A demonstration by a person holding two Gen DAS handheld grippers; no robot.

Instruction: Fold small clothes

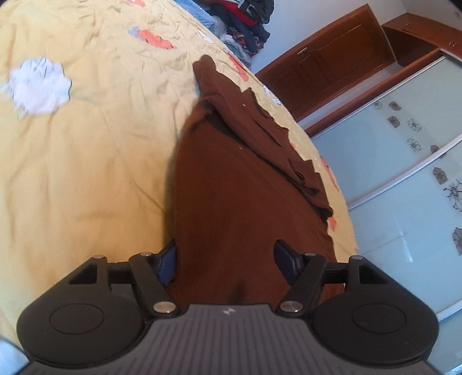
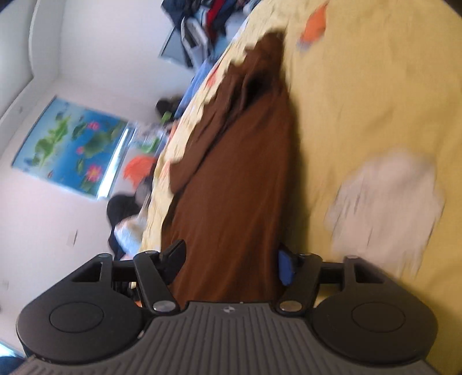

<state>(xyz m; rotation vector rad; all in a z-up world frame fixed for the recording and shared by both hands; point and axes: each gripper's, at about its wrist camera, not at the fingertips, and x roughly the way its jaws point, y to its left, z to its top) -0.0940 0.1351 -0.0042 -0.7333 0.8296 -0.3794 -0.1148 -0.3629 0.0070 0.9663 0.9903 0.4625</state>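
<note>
Brown garment [image 1: 236, 202] is lying stretched out on the bed, on a yellow bedsheet [image 1: 86, 178] with white cloud and orange prints. In both wrist views the cloth is running from between the fingers away toward the far edge of the bed, with a folded-over flap along one side.

Left tool [image 1: 228, 264] is sitting with its jaws spread; the brown cloth is filling the gap between the blue pads, but whether the pads are pressing on it I cannot tell. Right tool [image 2: 231, 264] is looking the same: jaws apart, cloth between them, grip unclear.

No containers in view. Around: a pile of dark and red clothes [image 1: 245, 20] is sitting past the far end of the bed, a wooden door [image 1: 332, 60] and a glass-front wardrobe [image 1: 404, 161] are standing beside the bed in the left view. In the right view a blue poster [image 2: 72, 147] is hanging on the white wall, with blurred clutter on the floor below it. Nothing is lying on top of the garment.
</note>
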